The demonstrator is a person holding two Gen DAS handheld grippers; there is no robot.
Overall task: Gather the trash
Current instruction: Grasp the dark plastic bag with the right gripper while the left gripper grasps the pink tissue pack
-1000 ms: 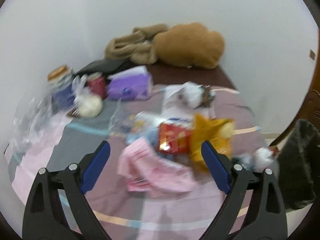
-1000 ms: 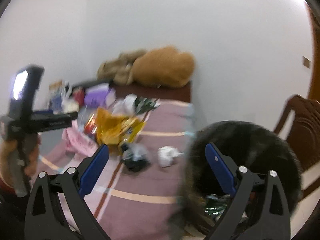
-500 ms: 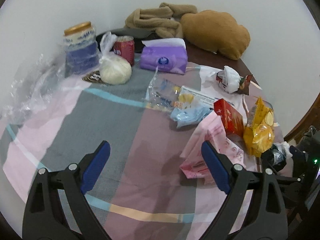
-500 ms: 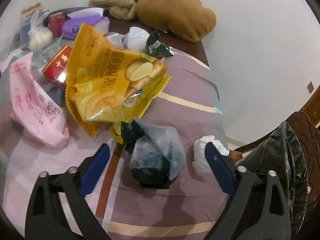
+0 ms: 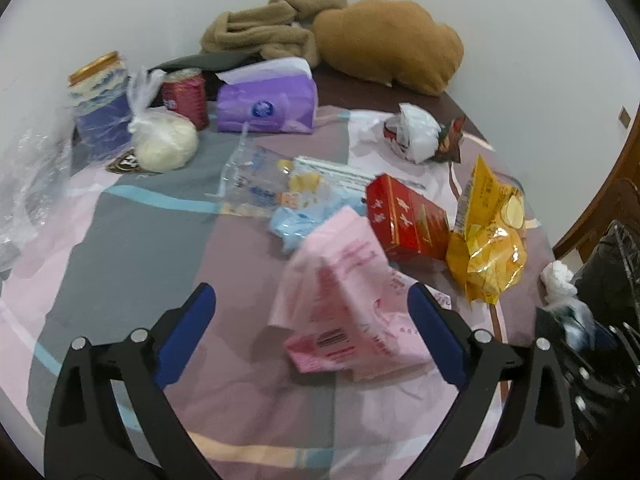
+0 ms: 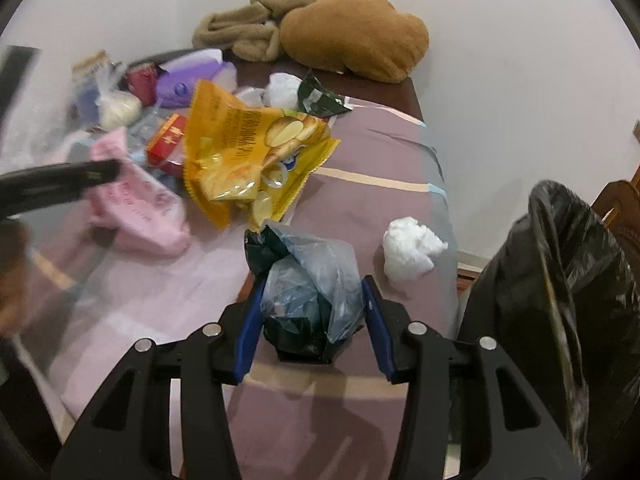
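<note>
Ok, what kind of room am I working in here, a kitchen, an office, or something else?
Most likely a lived-in room at home, not a kitchen: a table under a striped cloth pushed against a white wall, strewn with snack wrappers like the yellow chip bag, a plush cushion at the back, and a bin lined with a black bag beside it.
</note>
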